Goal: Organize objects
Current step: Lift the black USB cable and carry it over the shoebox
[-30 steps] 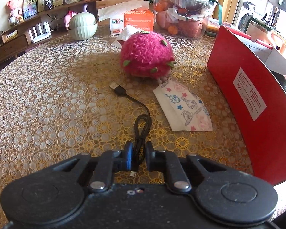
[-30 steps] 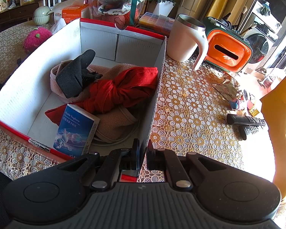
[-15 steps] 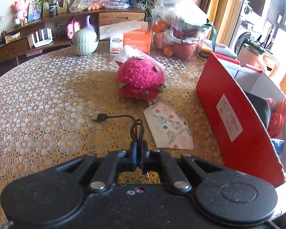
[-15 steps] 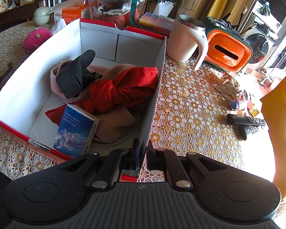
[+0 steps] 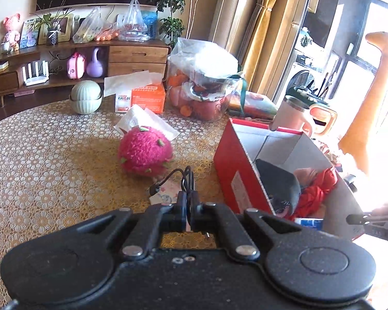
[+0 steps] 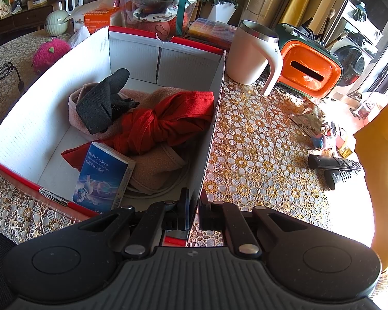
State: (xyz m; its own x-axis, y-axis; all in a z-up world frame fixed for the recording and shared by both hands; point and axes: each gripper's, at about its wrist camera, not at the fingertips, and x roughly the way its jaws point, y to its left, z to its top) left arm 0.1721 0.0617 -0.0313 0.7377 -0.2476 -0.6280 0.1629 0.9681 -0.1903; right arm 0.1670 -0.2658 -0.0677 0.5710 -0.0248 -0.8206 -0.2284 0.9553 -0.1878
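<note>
**Colours and patterns on the table**

We see a tablecloth (image 6: pixel 258 142) in gold with a pattern of white lace flowers. The box (image 5: pixel 235 170) is red outside and white inside. In it lie a red cloth (image 6: pixel 168 121), a black glove (image 6: pixel 101 106), a pale pink fabric (image 6: pixel 152 165) and a blue tissue pack (image 6: pixel 101 178) with white letters. The plush fruit (image 5: pixel 144 152) is bright pink with small green tips. The cable (image 5: pixel 186 178) is black. The mug (image 6: pixel 251 54) is cream, and the holder (image 6: pixel 310 69) behind it is orange with a dark green edge. Both remotes (image 6: pixel 333 165) are black
</note>
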